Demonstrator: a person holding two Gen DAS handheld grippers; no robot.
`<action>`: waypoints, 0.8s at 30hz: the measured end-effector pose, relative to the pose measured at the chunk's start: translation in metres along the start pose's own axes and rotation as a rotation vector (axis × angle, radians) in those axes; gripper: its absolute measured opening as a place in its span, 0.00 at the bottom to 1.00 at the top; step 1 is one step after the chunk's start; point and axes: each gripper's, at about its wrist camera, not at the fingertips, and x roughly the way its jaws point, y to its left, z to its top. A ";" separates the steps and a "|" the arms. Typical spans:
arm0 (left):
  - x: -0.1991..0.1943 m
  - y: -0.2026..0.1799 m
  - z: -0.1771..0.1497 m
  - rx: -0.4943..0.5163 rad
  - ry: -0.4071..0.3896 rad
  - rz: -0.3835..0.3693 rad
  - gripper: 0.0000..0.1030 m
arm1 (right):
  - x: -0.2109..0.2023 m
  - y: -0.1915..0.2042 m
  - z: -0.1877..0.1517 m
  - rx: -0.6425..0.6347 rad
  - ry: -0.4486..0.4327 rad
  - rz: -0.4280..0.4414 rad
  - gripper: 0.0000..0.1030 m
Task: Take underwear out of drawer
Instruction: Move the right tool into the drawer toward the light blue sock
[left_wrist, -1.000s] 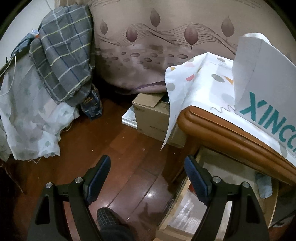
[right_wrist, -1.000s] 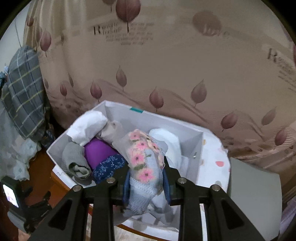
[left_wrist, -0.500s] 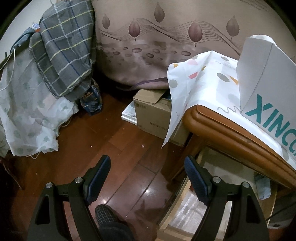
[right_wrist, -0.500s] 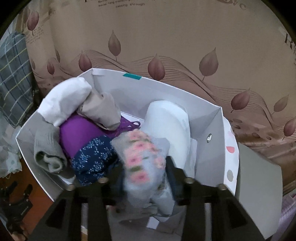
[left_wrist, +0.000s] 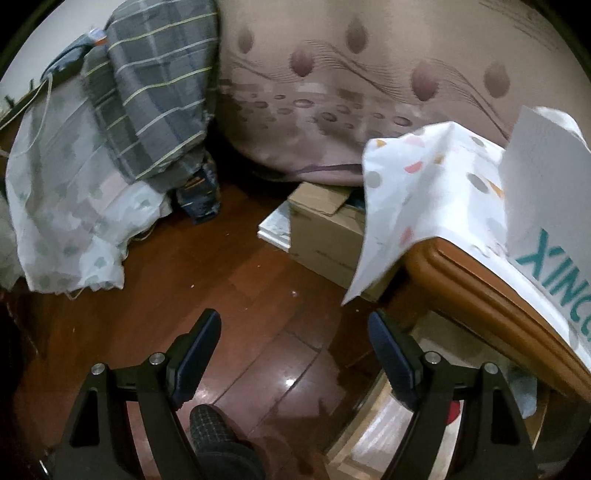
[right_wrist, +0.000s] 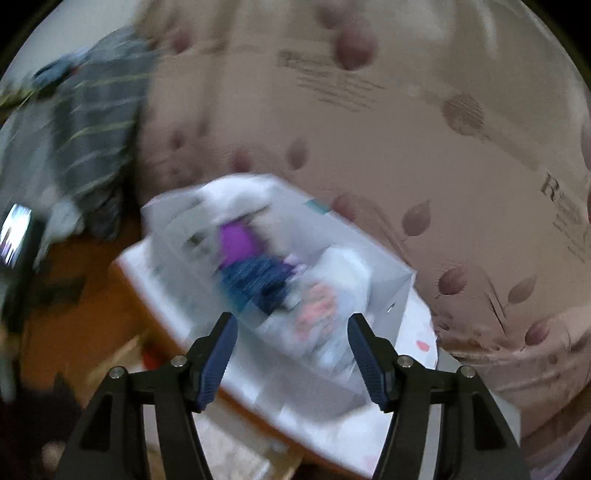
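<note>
My right tool (right_wrist: 291, 354), jaws opening and empty, has dropped the floral underwear (right_wrist: 325, 314) into the white box (right_wrist: 391, 295); the left tool (left_wrist: 293, 354) gapes wide, idle.

Underwear (right_wrist: 325, 314) in box (right_wrist: 384, 295) on table (left_wrist: 480, 295); drawer (left_wrist: 388, 421) below.
</note>
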 end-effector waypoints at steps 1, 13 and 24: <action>0.001 0.004 0.001 -0.013 0.006 0.004 0.77 | -0.003 0.010 -0.014 -0.034 0.017 0.024 0.62; 0.017 0.033 0.005 -0.123 0.053 0.046 0.77 | 0.097 0.069 -0.118 -0.216 0.317 0.056 0.60; 0.024 0.027 0.005 -0.102 0.066 0.058 0.77 | 0.192 0.080 -0.162 -0.355 0.447 -0.061 0.60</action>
